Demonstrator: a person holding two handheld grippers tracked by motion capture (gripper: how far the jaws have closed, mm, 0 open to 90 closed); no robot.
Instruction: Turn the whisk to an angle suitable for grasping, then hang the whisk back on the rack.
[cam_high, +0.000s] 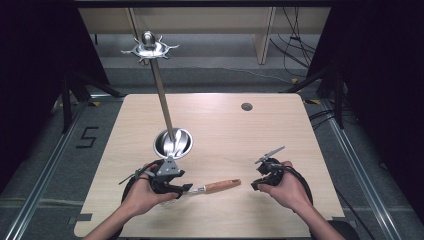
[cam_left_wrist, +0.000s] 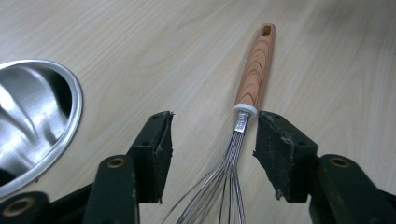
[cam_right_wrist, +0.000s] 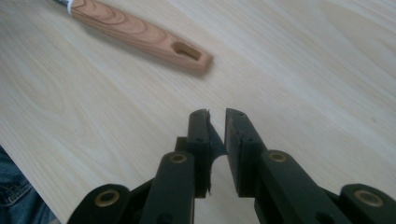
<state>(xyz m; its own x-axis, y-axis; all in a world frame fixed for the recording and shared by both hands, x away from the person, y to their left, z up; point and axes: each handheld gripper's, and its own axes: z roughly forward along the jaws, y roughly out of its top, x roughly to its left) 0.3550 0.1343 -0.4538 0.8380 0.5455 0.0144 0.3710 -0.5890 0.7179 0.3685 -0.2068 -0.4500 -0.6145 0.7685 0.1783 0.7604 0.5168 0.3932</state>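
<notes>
- Forearms come in from the near edge of the table (cam_high: 280, 125), each hand holding a gripper over the pale wood top
- The left gripper (cam_high: 186, 188) sits at the near left, held in the left hand (cam_high: 142, 195), with its grey plate on top and its jaws pointing right
- In the left gripper view its jaws stand wide apart, one on each side of the whisk (cam_left_wrist: 243, 116), just where the wires gather into the metal neck below the white collar; they do not press on it
- The whisk lies flat on the table just right of the left gripper, wires toward that gripper, wooden handle (cam_high: 220, 186) pointing right toward the other hand
- The right gripper (cam_high: 253, 186) is at the near right in the right hand (cam_high: 287, 190), well apart from the handle's end
- In the right gripper view its jaws are nearly together, a narrow gap between them, holding nothing; the handle's end with its hanging slot (cam_right_wrist: 187, 50) lies on the wood beyond them
- Past the left gripper stands a steel bowl (cam_high: 173, 142), apart from the whisk
- A metal pole (cam_high: 162, 97) rises from the bowl area, ending in a shiny spoked top (cam_high: 148, 47)
- Farther back, a small dark round hole (cam_high: 246, 106) marks the tabletop near the far edge
</notes>
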